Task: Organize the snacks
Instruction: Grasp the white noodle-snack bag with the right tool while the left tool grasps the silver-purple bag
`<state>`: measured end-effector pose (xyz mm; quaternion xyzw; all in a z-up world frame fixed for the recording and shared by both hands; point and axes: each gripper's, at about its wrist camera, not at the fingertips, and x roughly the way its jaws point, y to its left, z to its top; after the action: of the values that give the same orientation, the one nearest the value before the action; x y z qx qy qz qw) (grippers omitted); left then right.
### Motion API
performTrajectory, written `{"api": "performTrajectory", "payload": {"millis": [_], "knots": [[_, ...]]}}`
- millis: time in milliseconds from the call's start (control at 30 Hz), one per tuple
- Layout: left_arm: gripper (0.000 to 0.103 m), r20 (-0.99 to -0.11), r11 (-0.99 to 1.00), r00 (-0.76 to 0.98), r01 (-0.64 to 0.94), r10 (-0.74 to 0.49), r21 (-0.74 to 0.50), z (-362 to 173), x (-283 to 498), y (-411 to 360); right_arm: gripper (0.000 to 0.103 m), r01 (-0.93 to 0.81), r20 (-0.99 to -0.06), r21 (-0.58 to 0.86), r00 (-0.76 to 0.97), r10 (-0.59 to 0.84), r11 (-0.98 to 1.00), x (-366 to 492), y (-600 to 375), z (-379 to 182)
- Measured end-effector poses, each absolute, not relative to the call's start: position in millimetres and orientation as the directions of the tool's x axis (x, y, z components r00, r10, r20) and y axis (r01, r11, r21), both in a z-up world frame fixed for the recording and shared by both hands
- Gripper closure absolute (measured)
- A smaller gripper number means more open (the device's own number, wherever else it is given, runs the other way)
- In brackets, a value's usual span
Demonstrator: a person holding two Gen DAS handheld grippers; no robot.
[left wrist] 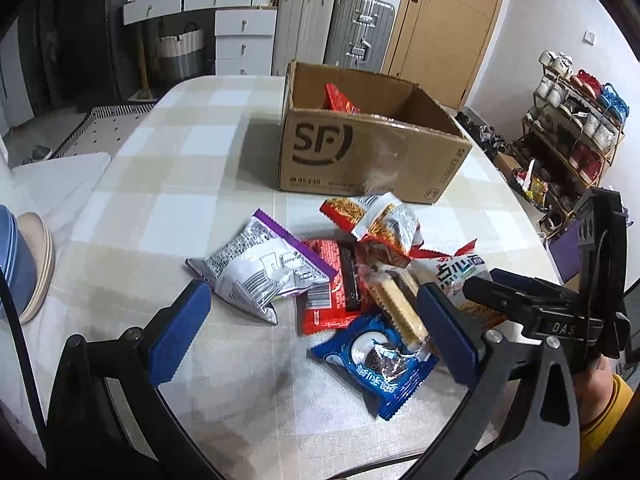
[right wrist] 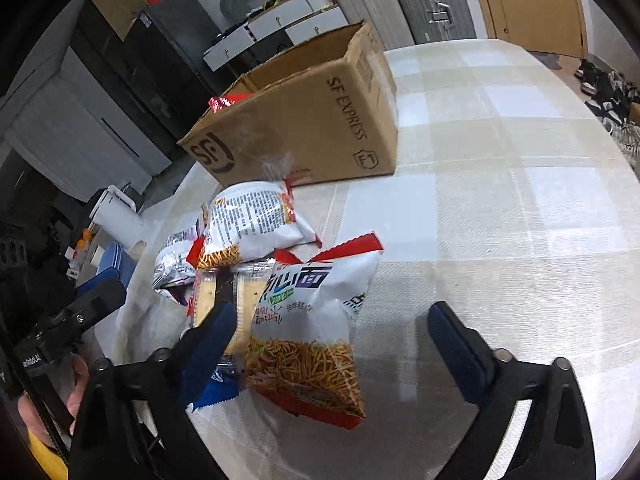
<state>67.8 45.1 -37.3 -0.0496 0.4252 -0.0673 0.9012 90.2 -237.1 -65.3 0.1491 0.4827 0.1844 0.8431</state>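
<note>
1. A white-and-red crinkled noodle-snack bag (right wrist: 316, 320) lies on the checked tablecloth (right wrist: 500, 208), between the spread fingers of the right gripper (right wrist: 328, 340), untouched.
2. The left gripper (left wrist: 316, 332) is spread wide, empty, around a blue foil cookie packet (left wrist: 374, 368).
3. Behind stands an open brown cardboard box (left wrist: 360, 152).

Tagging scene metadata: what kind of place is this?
Likely a home dining or entry area: a table with a checked cloth, suitcases by a wooden door, and a loaded shoe rack.

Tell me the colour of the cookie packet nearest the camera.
The cookie packet is blue with white lettering, clearest in the left wrist view.
</note>
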Motion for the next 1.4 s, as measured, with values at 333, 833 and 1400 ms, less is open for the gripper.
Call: {"api": "performTrajectory", "payload": {"millis": [333,833,1400], "knots": [[0.0,-0.776,0.985,0.607,0.077,-0.171,-0.157,-42,74,44,0.055,-0.255,-0.768,0.385,0.445,0.461,0.887,86,-217,-65],[0.001,-0.796,0.968,0.557,0.069,-0.237,-0.24,-53,79,43,0.067,-0.265,-0.741,0.395,0.474,0.476,0.88,78,-224,-48],[0.001,-0.75,0.951,0.64,-0.099,-0.166,-0.294,-33,79,111,0.067,-0.259,-0.724,0.393,0.505,0.47,0.883,66,-239,-33]]}}
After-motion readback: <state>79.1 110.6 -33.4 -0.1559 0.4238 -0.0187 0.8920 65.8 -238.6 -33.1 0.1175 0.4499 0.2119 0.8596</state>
